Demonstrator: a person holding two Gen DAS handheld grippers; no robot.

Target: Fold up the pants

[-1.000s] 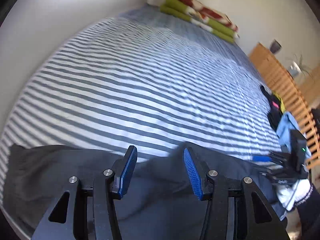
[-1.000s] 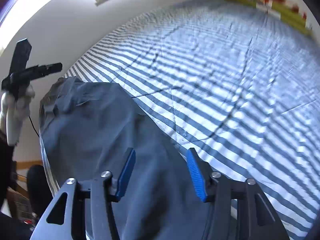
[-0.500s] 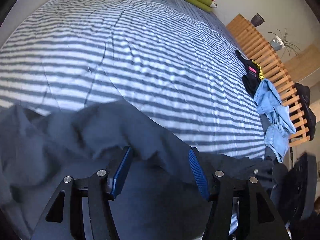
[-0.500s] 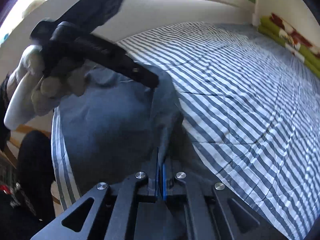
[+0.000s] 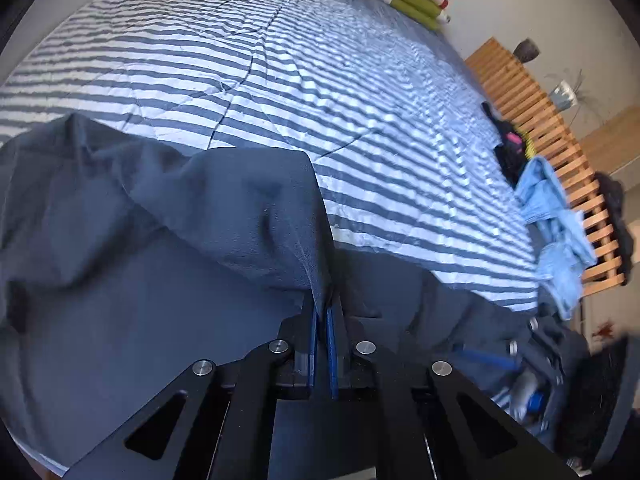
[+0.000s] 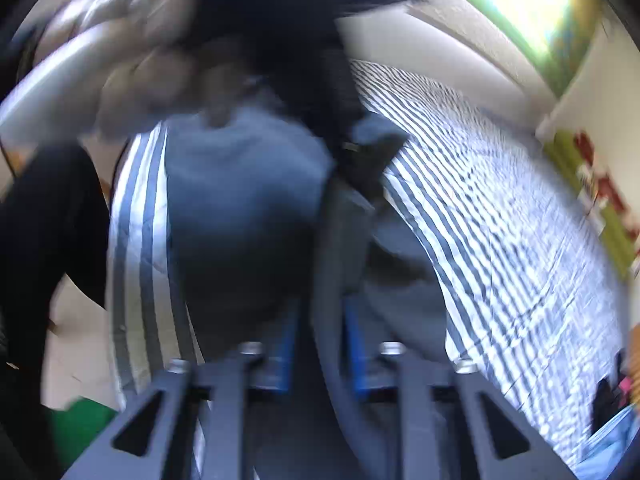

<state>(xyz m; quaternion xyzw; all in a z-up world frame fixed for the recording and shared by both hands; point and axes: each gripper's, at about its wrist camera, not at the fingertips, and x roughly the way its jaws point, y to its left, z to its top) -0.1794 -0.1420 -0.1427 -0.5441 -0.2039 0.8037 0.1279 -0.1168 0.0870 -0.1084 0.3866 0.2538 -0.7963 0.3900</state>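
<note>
Two grippers work dark grey pants [image 5: 168, 240] spread across the lower half of the left wrist frame, on a striped bed [image 5: 320, 92]. The left gripper [image 5: 322, 320] is clenched on a raised fold of the cloth at lower centre. In the blurred right wrist view, the right gripper [image 6: 318, 336] is opening, a ridge of fabric between its blue pads [image 6: 289, 340]. Done well, the fold likely needs the pinch kept firm, the edge carried low and square, then smoothed flat before release.
</note>
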